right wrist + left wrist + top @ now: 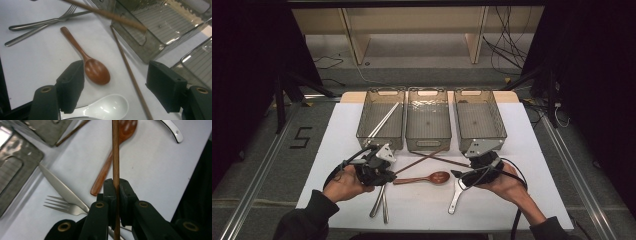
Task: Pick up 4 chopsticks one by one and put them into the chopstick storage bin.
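Black left gripper (116, 192) is clamped on one wooden chopstick (115, 150); thin grip, could swivel or slip. Right gripper (115, 87) hangs open over the wooden spoon (96, 70).

Chopstick (115, 150) cut off by top edge (blurred in right gripper view); white spoon (100, 108) partly behind tongs.

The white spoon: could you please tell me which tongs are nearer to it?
Right. The right tongs hang open just above the white spoon; the left tongs are across the table, shut on a chopstick.
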Demonstrator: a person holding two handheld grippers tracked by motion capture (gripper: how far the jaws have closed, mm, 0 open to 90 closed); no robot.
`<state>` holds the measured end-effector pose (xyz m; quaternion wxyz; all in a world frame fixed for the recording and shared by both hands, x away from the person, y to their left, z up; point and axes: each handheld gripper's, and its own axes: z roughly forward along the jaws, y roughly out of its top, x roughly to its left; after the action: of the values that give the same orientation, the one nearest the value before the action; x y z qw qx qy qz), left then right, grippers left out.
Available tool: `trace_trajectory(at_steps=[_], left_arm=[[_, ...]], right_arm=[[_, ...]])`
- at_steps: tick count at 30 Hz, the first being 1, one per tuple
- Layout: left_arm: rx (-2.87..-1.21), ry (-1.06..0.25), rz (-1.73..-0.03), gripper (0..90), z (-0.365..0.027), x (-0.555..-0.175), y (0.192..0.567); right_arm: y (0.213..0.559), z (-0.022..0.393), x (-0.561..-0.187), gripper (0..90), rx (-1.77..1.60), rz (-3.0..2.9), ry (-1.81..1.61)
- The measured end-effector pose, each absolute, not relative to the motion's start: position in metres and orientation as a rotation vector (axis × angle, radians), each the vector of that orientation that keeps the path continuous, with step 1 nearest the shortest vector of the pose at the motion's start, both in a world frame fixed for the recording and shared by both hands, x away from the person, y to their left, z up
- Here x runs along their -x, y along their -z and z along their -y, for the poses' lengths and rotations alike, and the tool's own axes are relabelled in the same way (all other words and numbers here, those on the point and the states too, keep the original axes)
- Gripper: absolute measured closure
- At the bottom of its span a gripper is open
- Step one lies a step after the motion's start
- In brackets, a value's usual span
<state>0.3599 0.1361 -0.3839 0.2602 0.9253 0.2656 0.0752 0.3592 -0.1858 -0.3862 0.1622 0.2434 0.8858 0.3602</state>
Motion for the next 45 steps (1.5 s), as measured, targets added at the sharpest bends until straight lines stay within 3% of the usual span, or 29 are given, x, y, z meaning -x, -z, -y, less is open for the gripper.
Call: trace_trajectory(at_steps=[26,45], left_arm=[[-2.242,-0.340,-1.059,85.1,-0.188,-0.398,0.370],[-2.125,-0.408,-1.261,85.0,-0.200,-0.465,0.372]], right_arm=[[0.402,0.194,-0.356,27.1,-0.805,-2.500,-1.073],[0.405,0.193,-0.359,27.2,-0.812,-2.514,-1.073]])
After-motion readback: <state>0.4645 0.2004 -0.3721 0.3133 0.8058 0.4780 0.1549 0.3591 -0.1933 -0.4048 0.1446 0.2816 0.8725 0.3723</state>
